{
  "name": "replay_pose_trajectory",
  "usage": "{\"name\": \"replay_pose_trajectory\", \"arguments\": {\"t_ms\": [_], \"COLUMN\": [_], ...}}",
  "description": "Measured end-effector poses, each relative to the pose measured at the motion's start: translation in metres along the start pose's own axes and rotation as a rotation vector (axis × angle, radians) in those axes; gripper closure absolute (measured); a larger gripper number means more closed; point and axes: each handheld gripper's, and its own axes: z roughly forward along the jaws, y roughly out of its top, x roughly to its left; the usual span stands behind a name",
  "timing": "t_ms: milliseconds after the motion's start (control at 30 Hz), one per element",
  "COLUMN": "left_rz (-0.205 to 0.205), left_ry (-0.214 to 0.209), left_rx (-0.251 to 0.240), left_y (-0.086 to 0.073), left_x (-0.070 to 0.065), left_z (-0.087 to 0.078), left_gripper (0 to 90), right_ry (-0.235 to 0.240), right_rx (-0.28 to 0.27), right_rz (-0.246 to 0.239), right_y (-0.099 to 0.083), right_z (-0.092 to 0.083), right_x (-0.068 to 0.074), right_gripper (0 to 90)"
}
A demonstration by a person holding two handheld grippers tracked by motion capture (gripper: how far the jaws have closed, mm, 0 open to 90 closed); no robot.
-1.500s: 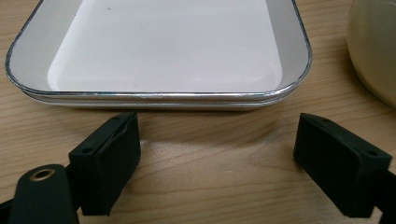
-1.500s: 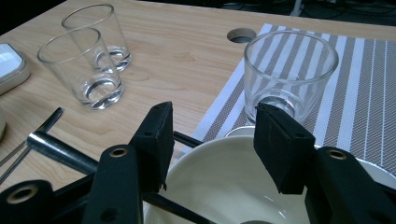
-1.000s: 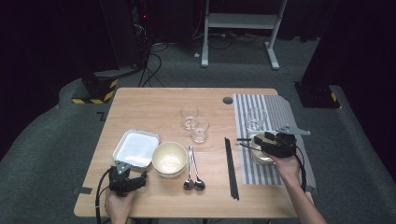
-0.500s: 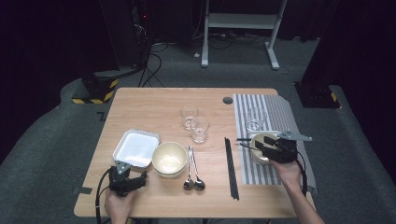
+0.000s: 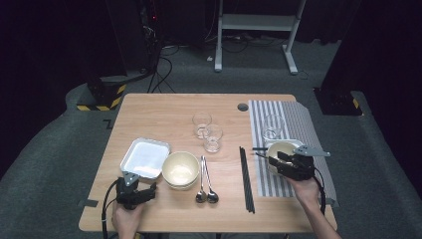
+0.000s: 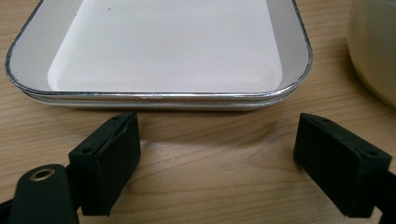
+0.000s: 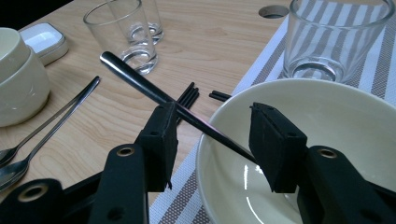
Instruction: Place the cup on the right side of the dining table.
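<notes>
My right gripper point(image 5: 273, 158) point(image 7: 212, 116) reaches over the near-left rim of a cream bowl point(image 5: 281, 148) point(image 7: 327, 121) on the striped placemat point(image 5: 293, 119). One jaw is outside the rim and the other inside. A dark metal spoon handle point(image 7: 135, 79) slants out of the bowl and passes between them. The jaws have just been closing, but a gap still shows at the pads. My left gripper point(image 5: 134, 191) point(image 6: 217, 154) rests open on the wood just in front of the white tray point(image 5: 130, 149) point(image 6: 159, 95), nothing between its jaws.
A glass point(image 5: 272, 127) stands on the mat behind the bowl. Two more glasses point(image 5: 201, 123) sit mid-table. Stacked cream bowls point(image 5: 180, 169), two spoons point(image 5: 204, 179) and black chopsticks point(image 5: 246, 179) lie between my hands. A cable hole point(image 5: 242, 106) is at the far edge.
The right gripper has drawn back slightly toward the near right, uncovering more of the bowl on the mat, and its jaws have narrowed. The left gripper has not moved.
</notes>
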Motion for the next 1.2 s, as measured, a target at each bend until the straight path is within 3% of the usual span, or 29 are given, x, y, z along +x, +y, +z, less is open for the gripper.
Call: {"name": "replay_pose_trajectory", "arguments": {"t_ms": [333, 1200], "left_rz": [0.000, -0.001], "left_ry": [0.001, 0.001], "left_rx": [0.000, 0.000], "left_y": [0.000, 0.000], "left_x": [0.000, 0.000], "left_z": [0.000, 0.000], "left_gripper": [15.0, 15.0], "right_ry": [0.033, 0.046], "right_rx": [-0.006, -0.003], "right_rz": [-0.003, -0.068], "right_y": [-0.005, -0.018], "right_z": [0.002, 0.009], "right_x": [0.008, 0.037], "right_gripper": [52.0, 49.0]}}
